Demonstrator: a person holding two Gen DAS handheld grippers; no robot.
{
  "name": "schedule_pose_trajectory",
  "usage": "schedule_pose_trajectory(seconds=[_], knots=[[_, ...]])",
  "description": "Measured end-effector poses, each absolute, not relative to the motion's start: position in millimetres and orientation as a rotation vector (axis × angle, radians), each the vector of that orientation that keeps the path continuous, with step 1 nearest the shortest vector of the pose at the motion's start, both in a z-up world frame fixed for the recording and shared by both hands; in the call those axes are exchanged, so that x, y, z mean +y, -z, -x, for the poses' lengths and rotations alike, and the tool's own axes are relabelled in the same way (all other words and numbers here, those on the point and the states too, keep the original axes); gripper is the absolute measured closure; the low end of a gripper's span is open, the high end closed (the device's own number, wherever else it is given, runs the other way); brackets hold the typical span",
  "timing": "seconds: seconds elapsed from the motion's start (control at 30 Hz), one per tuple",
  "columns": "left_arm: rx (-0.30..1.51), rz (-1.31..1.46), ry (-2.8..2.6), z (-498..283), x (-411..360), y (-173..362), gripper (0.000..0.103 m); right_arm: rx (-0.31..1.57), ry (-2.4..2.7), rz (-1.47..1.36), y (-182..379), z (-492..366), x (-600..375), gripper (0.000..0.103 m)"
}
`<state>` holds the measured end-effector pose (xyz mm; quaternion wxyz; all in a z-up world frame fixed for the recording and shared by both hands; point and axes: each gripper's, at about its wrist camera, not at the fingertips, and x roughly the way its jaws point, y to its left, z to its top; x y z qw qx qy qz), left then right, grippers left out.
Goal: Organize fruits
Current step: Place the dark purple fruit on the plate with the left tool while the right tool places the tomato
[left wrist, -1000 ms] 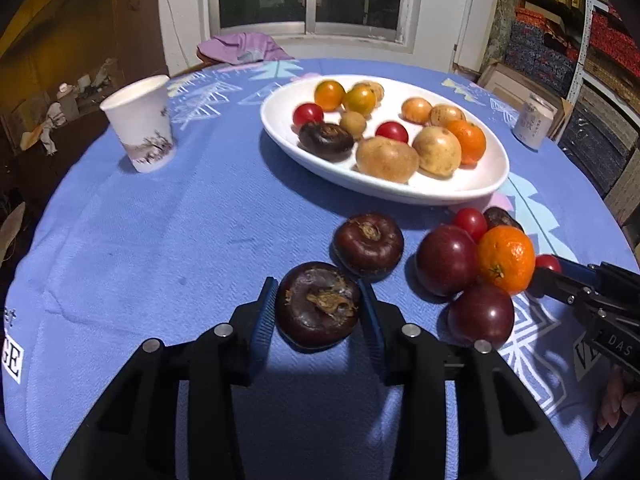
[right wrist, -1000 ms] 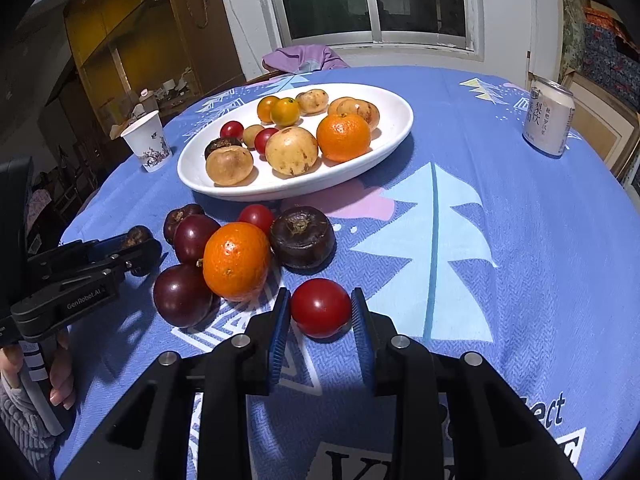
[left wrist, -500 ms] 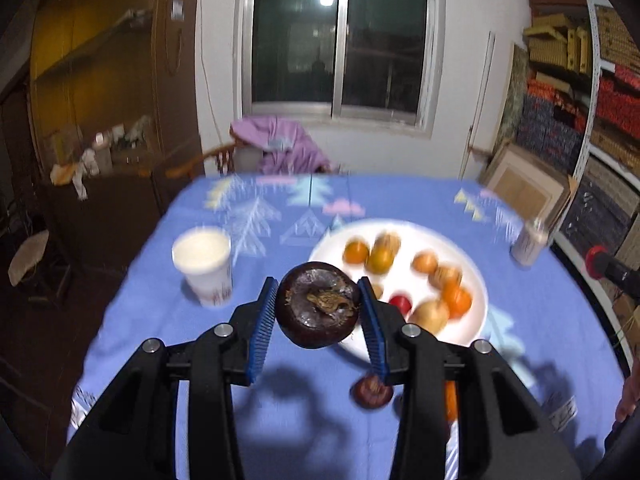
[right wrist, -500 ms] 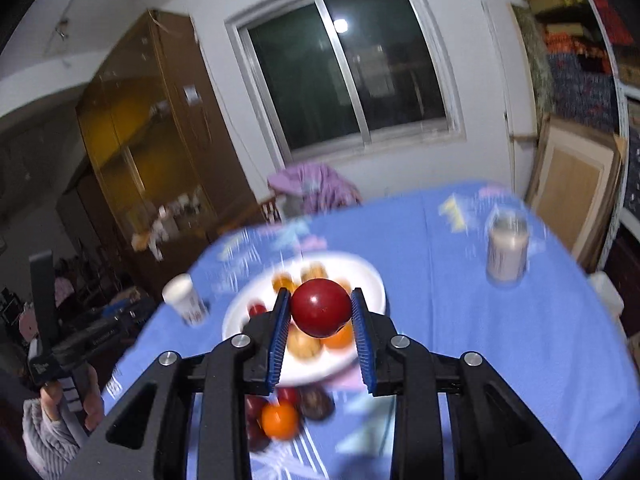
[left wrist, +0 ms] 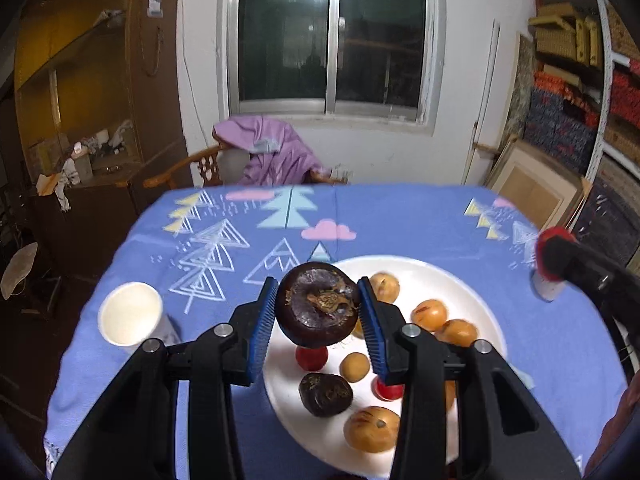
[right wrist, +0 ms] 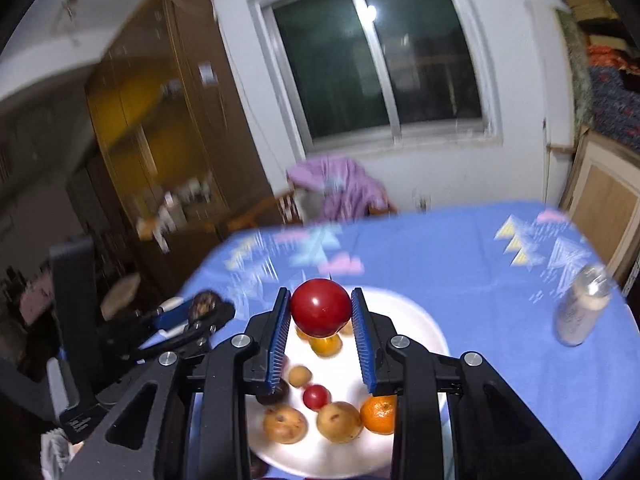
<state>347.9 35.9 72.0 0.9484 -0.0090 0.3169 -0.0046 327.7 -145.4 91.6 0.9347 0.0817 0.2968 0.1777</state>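
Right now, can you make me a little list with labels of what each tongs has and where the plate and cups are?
left tongs: shut on dark brown fruit, held up over the plate
right tongs: shut on red fruit, held up over the plate
white plate: on the blue tablecloth, holding yellow, orange, red and dark fruits
paper cup: left of the plate
can: right of the plate
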Motion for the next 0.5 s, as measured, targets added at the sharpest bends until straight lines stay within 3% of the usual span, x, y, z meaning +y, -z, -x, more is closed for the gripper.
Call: schedule_pose_trajectory(seconds=[0.2,0.5], knots=[[0.713,0.003,-0.024,-389,41,-18,0.063,0.754,-0.329,-0.114,-29,-363,-130,0.072],[0.752,-0.009,-0.022,-405,42,10,0.063,0.827,-0.322,-0.055,0,-371,-114,0.072]])
